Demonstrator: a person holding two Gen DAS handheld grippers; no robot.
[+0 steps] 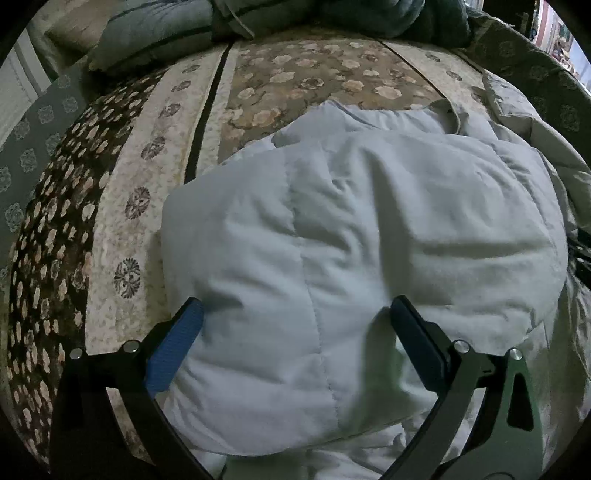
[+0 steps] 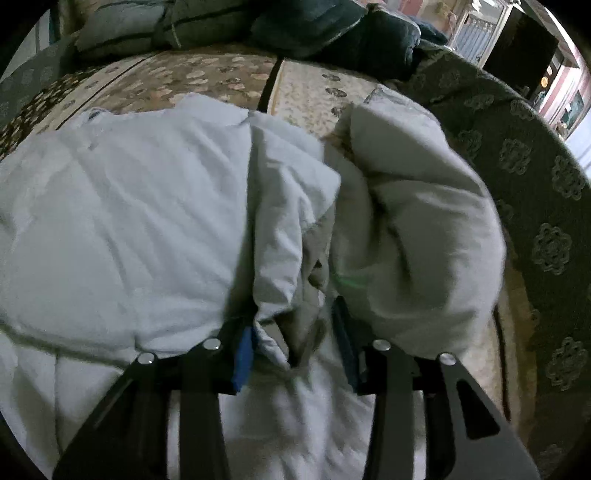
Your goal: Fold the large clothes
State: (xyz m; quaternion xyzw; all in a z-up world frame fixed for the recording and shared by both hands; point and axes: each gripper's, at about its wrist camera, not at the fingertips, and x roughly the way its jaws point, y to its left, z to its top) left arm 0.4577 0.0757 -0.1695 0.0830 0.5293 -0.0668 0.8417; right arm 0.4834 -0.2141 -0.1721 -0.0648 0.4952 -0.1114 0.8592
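Note:
A large pale blue-white padded jacket (image 1: 351, 236) lies bunched on a patterned bedspread (image 1: 155, 177). My left gripper (image 1: 295, 314) is open, its blue pads wide apart over the jacket's near edge, holding nothing. In the right wrist view the jacket (image 2: 122, 221) fills the left side and a folded-over sleeve or side part (image 2: 417, 229) rises on the right. My right gripper (image 2: 295, 325) has its fingers pushed into the fold between them, partly closed on a bunch of jacket fabric (image 2: 284, 295). The fingertips are hidden by the cloth.
Folded dark blankets and pillows (image 1: 155, 40) lie at the far end of the bed, also in the right wrist view (image 2: 314, 33). A dark green patterned cover (image 2: 535, 184) runs along the right side. A doorway and furniture (image 2: 524, 48) show at far right.

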